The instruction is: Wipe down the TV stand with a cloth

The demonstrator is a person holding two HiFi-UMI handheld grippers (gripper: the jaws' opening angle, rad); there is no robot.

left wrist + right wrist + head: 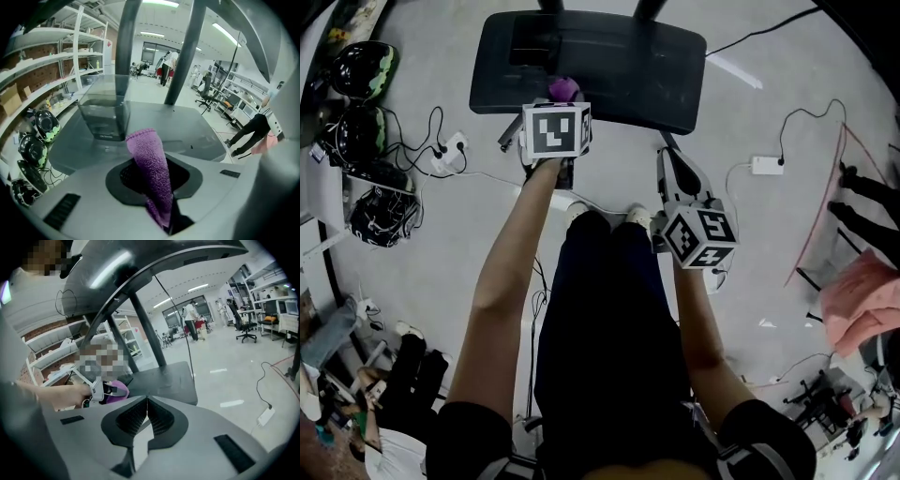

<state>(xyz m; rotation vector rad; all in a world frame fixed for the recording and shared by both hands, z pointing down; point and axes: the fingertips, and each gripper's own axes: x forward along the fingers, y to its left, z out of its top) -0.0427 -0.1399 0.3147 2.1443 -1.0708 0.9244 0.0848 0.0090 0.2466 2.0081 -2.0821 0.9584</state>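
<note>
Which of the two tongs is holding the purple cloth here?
The left tongs: they are shut on the purple cloth over the black TV stand. The right tongs are shut with nothing between them.

Even overhead brightness; fisheye-warped, dark edges

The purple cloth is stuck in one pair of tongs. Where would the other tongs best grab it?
Probably the rounded free end of the purple cloth, which pokes out past the left tongs pinching its other end. The right tongs, shut and empty, would open and come from the right, over the TV stand.
</note>
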